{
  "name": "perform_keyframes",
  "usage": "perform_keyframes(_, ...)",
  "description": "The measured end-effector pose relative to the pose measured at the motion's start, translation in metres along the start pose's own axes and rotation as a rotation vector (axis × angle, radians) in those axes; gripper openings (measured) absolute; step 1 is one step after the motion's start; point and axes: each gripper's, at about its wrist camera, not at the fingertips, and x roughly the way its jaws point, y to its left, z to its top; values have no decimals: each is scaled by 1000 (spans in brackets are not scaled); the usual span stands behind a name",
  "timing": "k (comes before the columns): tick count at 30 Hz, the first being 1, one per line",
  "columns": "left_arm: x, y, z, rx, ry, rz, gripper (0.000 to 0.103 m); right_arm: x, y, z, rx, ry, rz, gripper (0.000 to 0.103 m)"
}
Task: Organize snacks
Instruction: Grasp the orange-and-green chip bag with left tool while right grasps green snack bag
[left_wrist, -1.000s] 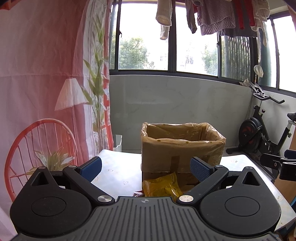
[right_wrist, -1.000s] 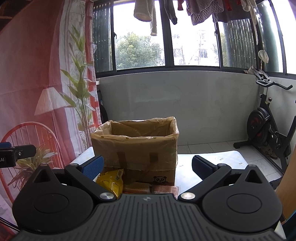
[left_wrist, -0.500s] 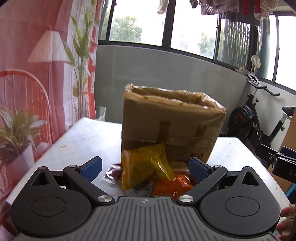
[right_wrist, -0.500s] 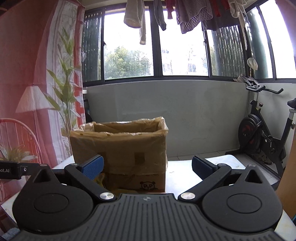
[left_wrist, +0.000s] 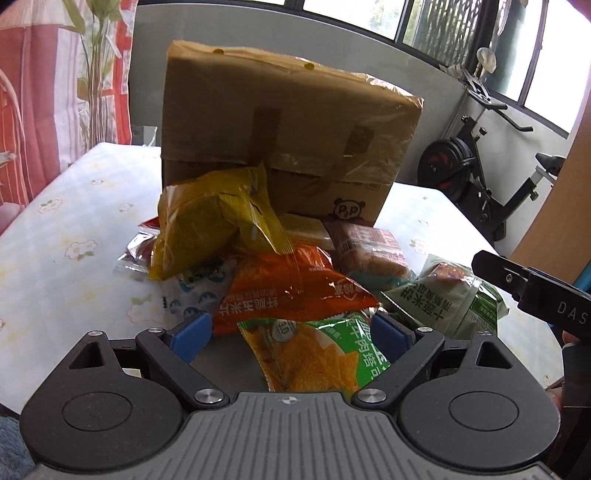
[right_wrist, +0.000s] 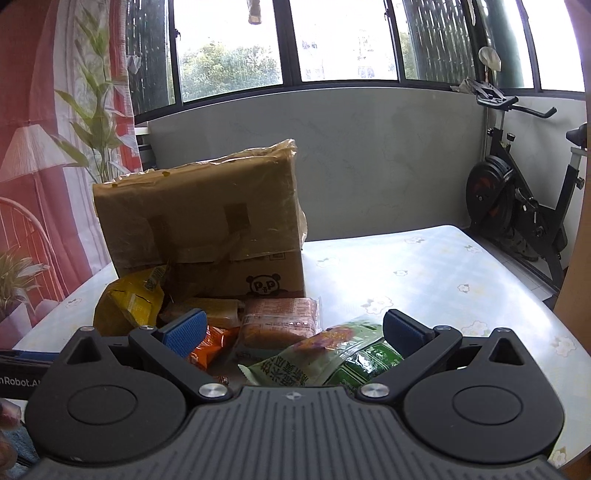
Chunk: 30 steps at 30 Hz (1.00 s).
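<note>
A pile of snack packets lies on the table in front of a taped cardboard box (left_wrist: 288, 147), which also shows in the right wrist view (right_wrist: 207, 229). My left gripper (left_wrist: 291, 334) is open, low over the pile, with a green and orange packet (left_wrist: 317, 354) between its fingers and an orange packet (left_wrist: 288, 288) just ahead. A yellow bag (left_wrist: 210, 225) leans on the box. My right gripper (right_wrist: 293, 334) is open above a pale green packet (right_wrist: 325, 358), with a brown packet (right_wrist: 280, 321) ahead.
The table (right_wrist: 443, 280) has a floral cloth. An exercise bike (right_wrist: 517, 199) stands at the right. A red patterned curtain (right_wrist: 44, 155) hangs at the left. The right gripper's body (left_wrist: 535, 291) shows at the right edge of the left wrist view.
Both grippers have tilted down and moved closer to the snack pile. The box now fills more of each view, and packets lie between the fingers of both.
</note>
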Motion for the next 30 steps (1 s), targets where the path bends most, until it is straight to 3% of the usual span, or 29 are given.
perform_keyframes(4, 16, -5, -8, -7, 62, -14, 94, 4, -8, -3, 19, 11, -17, 103)
perform_keyframes(14, 38, -2, -16, -62, 109, -138, 96, 15, -14, -7, 38, 45, -25, 103)
perform_keyframes(16, 41, -1, -18, -75, 111, -165, 94, 16, -16, -7, 42, 50, -30, 103)
perform_keyframes(18, 38, -1, -18, -82, 98, -205, 75, 17, -18, -7, 47, 56, -36, 103)
perform_keyframes(20, 36, -3, -17, -70, 92, -221, 68, 17, -18, -8, 50, 58, -43, 103)
perform_keyframes(30, 11, 2, -14, -67, 41, -249, 63, 20, -38, -11, 132, 90, -160, 103)
